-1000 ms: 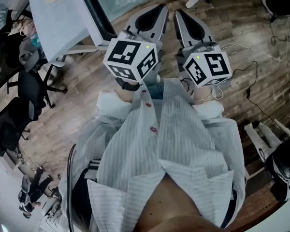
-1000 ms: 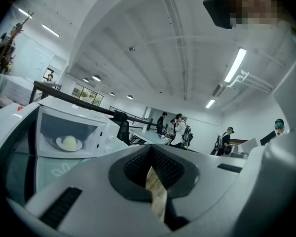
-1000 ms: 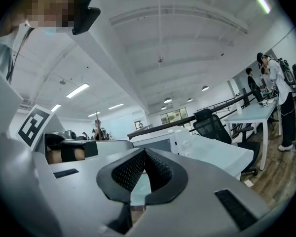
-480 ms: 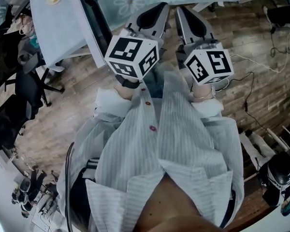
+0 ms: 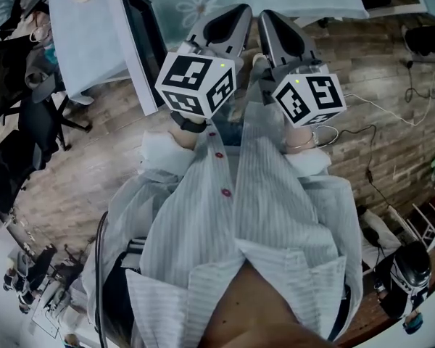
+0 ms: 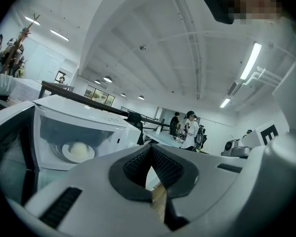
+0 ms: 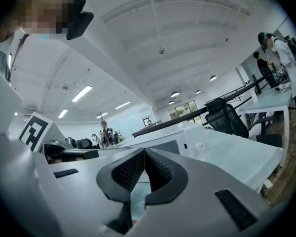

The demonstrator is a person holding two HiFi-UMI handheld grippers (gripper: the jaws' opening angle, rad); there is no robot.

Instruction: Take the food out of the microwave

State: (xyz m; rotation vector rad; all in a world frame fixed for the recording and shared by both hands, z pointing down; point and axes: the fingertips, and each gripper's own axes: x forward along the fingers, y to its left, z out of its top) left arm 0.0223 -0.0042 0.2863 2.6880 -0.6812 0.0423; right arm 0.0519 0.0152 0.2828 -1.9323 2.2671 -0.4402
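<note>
Wooden plank floor point(image 5: 391, 71) spreads below. White boxy microwave point(image 6: 89, 115) holds pale round food point(image 6: 79, 149) on a white plate point(image 6: 65, 155). Left tool point(image 6: 149, 157) and right tool point(image 7: 144, 154) are both pinched closed, empty.

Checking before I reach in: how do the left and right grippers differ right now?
The left gripper sees the food in the open microwave; the right gripper sees its knob panel. The left marker cube and the right marker cube carry different patterns. Both are shut and empty.
</note>
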